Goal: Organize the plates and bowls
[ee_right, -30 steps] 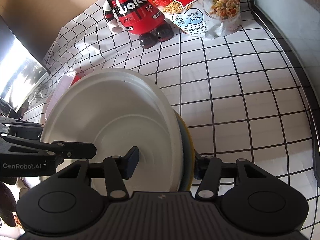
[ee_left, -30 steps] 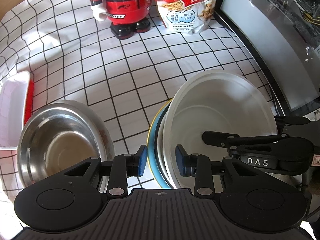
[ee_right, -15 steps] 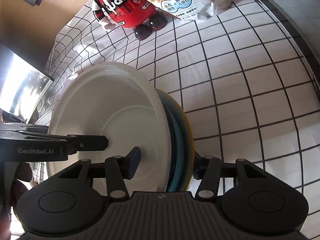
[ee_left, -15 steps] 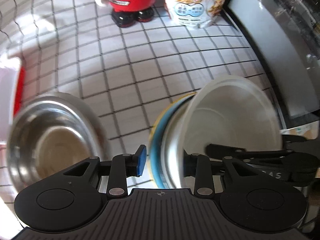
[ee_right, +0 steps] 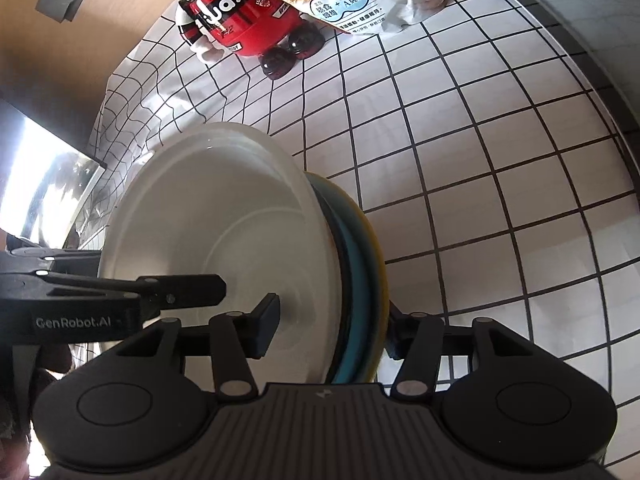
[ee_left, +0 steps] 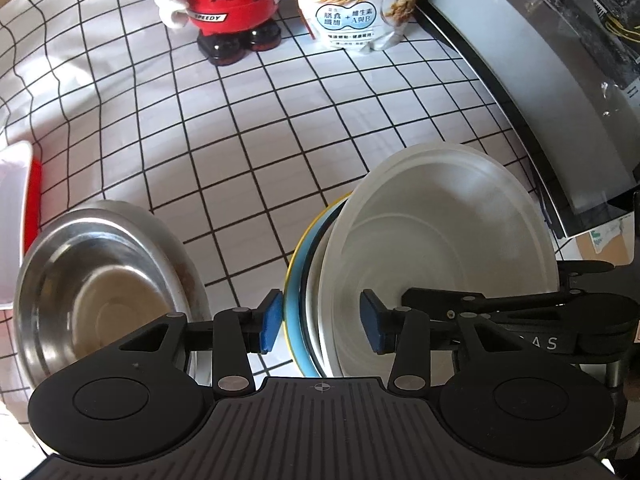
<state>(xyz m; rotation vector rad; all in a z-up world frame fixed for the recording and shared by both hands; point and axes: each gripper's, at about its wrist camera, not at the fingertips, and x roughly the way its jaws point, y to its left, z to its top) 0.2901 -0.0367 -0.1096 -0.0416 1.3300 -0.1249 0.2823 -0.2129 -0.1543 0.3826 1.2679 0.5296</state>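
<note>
Both claws are on the tilted stack of plates (ee_left: 436, 248), which stands on edge above the checked counter (ee_left: 248, 132). The left claw (ee_left: 320, 322) is opening, its blue pads straddling the rims with the right pad clear of the white plate. The right claw (ee_right: 332, 326) is also easing apart around the same stack (ee_right: 224, 220); whether its pads press is hard to tell. A steel bowl (ee_left: 100, 292) sits just beside, left of the stack.
</note>
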